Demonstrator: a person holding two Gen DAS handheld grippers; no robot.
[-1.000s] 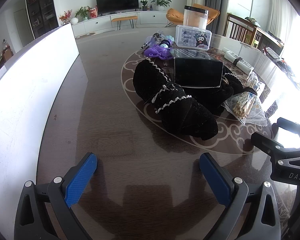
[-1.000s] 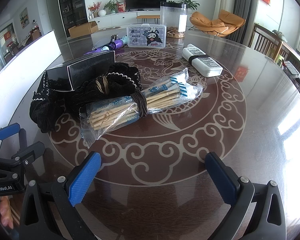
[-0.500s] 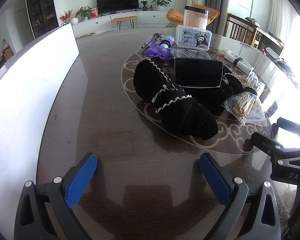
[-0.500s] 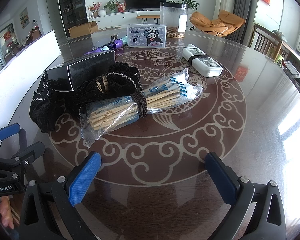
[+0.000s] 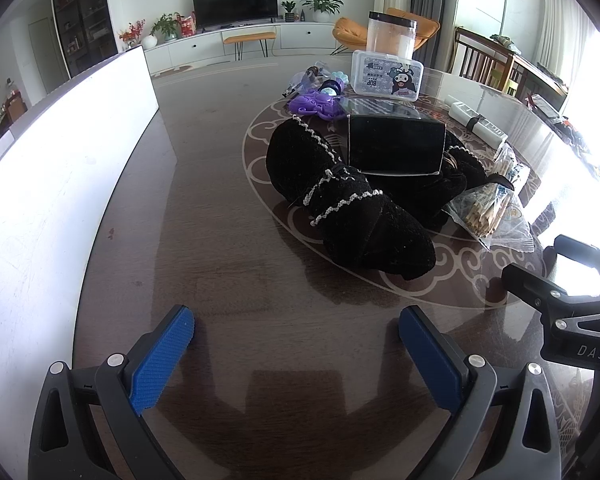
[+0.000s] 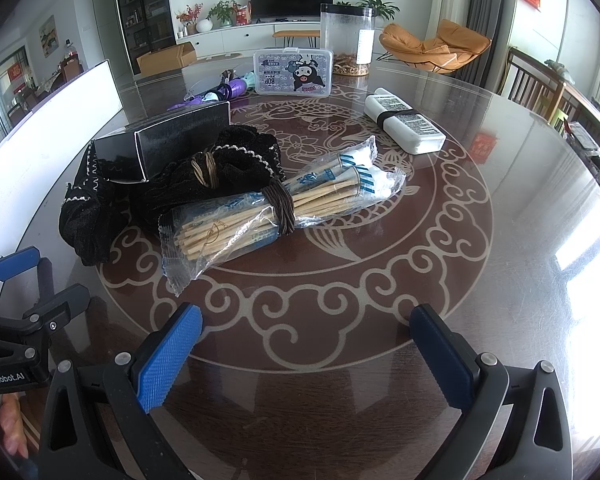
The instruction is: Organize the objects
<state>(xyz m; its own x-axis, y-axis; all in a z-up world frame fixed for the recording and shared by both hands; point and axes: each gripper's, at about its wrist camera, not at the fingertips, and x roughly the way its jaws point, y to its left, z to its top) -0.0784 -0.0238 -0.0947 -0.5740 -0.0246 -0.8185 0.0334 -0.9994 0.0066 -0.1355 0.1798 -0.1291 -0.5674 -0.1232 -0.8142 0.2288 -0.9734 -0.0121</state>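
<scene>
Both jaws wide open, empty | chopstick bundle (image 6: pixel 276 208) ahead-left of right jaws: light, slippery wrap; grip banded middle | black cloth (image 5: pixel 356 208) soft, limp

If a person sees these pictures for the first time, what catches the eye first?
A black cloth heaped mid-table, with a black box resting on it. Against its right side lies a chopstick bundle in clear plastic. Both grippers, left and right, hover open over bare table.

My left hand-held gripper (image 6: pixel 16 280) reads "GenRobot.AI" on its body; my right hand-held gripper (image 5: pixel 572 276) reads "DAS". The cartoon storage box (image 6: pixel 293 72) shows "BOP", printed upside down.
</scene>
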